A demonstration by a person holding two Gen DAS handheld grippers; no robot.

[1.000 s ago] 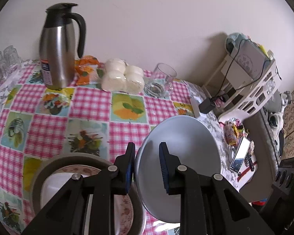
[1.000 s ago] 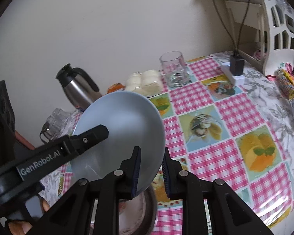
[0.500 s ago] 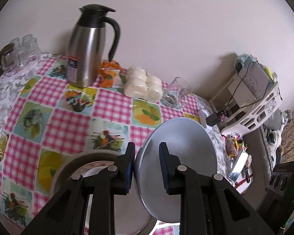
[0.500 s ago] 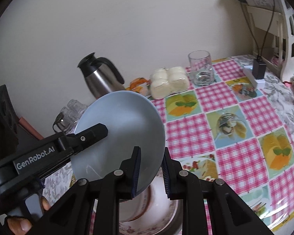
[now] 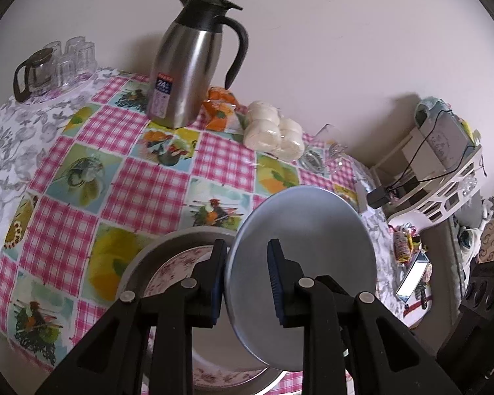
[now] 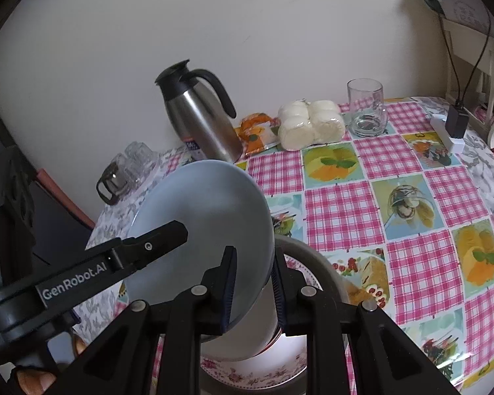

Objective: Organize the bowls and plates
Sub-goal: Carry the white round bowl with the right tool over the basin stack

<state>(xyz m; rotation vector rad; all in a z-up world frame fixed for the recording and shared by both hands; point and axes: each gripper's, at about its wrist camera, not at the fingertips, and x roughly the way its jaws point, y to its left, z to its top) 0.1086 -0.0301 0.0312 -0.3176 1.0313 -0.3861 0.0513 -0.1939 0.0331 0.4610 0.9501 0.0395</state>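
While both my left gripper (image 5: 247, 283) and right gripper (image 6: 252, 283) clamp the rim of the grey-blue plate (image 5: 301, 256), it hangs tilted above the stack (image 6: 263, 373) of floral plates and white bowl; setting it down remains.

Pale blue plate (image 5: 306, 230), pink-checked fruit-print tablecloth (image 5: 148, 191), floral-rimmed white plate (image 6: 266, 377), steel jug (image 5: 187, 75).

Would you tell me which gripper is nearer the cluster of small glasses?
Left. The left gripper clamps the blue plate at the edge toward the small glasses; the right gripper clamps its opposite edge, farther off.
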